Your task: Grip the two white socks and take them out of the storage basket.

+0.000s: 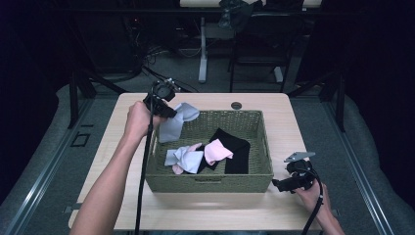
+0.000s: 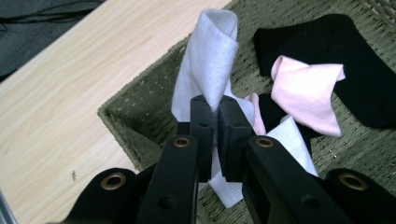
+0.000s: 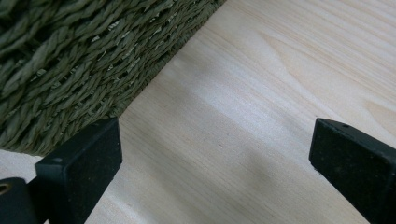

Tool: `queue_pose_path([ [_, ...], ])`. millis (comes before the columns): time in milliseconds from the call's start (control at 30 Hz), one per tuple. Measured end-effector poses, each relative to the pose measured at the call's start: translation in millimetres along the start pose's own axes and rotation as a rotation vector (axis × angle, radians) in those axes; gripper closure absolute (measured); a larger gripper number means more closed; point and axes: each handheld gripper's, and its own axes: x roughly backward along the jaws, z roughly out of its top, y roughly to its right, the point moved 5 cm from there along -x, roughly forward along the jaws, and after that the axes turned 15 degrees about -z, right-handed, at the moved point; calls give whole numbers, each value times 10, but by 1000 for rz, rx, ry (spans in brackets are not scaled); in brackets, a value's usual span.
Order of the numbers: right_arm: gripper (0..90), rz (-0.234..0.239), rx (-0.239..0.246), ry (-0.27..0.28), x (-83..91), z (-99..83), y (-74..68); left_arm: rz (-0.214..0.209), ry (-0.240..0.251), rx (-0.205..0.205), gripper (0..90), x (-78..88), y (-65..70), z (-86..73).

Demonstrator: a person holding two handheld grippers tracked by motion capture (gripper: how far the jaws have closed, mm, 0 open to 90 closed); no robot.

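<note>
- Where the high view places my left gripper (image 1: 164, 108) over the basket's (image 1: 210, 183) left rim, its own view shows jaws clamped on a white sock (image 2: 210, 65).
- My right gripper (image 1: 281, 185) rests on the tabletop (image 3: 261, 93), jaws wide apart.

white sock (image 2: 210, 56): soft ribbed knit cloth, matt
basket (image 1: 254, 177): rough woven olive fibre
worktop (image 3: 261, 116): smooth pale wood-grain
left gripper (image 2: 217, 109): matt black plastic
</note>
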Motion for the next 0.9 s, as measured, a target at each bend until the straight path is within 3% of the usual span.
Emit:
queue_pose_path([
  [333, 21, -3, -2, -5, 8, -7, 12, 11, 22, -18, 861, 220, 60, 100],
  [900, 20, -7, -3, -4, 12, -12, 0, 64, 59, -10, 860, 562, 84, 180],
])
